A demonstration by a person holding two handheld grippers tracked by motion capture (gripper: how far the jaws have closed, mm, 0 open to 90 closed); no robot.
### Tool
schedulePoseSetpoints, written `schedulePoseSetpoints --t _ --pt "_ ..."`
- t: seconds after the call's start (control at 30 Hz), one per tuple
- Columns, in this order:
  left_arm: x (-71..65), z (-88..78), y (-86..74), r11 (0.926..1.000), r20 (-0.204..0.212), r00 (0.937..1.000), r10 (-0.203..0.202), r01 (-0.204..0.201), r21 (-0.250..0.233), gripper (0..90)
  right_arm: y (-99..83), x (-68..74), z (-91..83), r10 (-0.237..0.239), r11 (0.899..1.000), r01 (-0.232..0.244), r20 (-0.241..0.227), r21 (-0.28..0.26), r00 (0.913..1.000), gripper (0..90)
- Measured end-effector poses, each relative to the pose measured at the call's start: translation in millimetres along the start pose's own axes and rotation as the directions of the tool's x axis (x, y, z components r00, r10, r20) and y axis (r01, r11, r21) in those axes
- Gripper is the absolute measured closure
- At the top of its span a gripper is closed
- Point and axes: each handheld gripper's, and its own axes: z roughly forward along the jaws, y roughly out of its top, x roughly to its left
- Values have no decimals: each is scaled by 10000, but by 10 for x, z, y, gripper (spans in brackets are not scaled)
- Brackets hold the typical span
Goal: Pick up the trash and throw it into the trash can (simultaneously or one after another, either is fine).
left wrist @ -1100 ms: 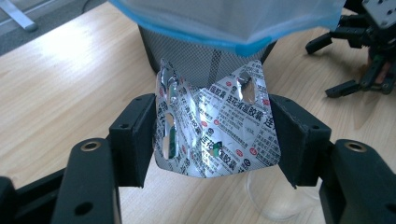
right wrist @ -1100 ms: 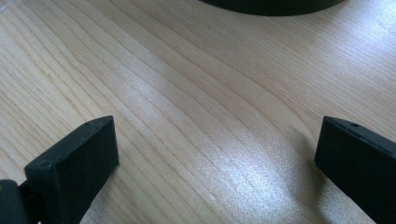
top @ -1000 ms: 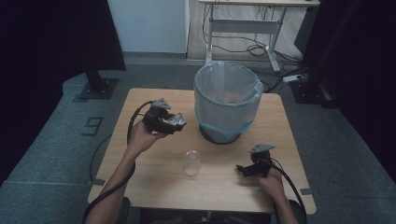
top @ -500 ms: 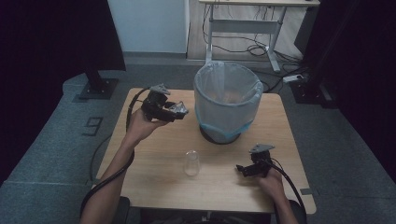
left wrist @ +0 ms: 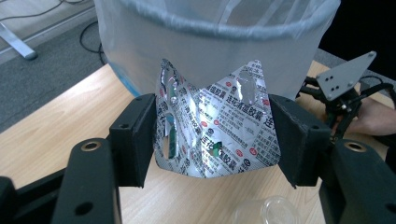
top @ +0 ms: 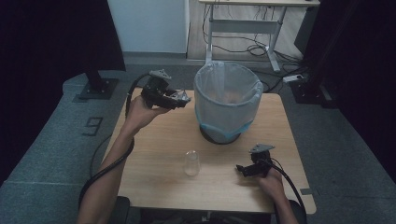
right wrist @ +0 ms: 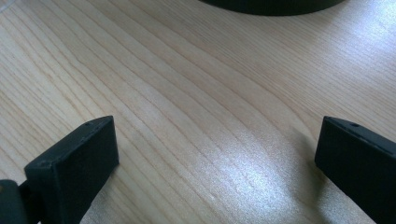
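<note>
Dim, dark-edged room; glare on table (right wrist: 243, 182).

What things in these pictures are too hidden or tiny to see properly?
- Bin inside: high view, the frosted liner and rim hide whatever lies at the bottom.
- Blister pack edges: left gripper view, the left claw covers both sides; its print is too small to read.
- Cup: left gripper view, cut off by the bottom edge.
- Bin base: right gripper view, cut off by the top edge.

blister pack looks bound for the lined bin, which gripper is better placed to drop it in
Left. The left gripper already clamps the blister pack beside the bin; the right gripper sits open and low on the table.
</note>
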Motion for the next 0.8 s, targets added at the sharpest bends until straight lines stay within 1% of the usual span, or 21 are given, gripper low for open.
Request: schedulePoseSetpoints --t 0.07,0.3,0.37,0.5,0.6,0.8 --pt "-8 -7 62 10000 55 10000 14 -14 -19 364 0 0 0 3 10000 -3 -10 1 10000 0" --pt "-55 11 267 9998 49 9998 169 -168 -77 364 0 0 -1 -3 10000 3 1 8 10000 0" --pt "-68 21 331 9997 135 9997 179 -177 -163 366 0 0 0 -2 10000 2 -5 1 10000 0" --pt "-101 57 434 9995 138 9995 267 -264 -175 367 0 0 0 -2 10000 2 -5 -1 10000 0" --pt "-122 88 499 9993 229 9993 300 -295 -232 368 -1 -2 -1 -26 10000 26 8 8 10000 0" --pt "-161 171 625 9991 196 9990 394 -391 -193 369 0 -1 0 -9 10000 9 -10 2 10000 0"
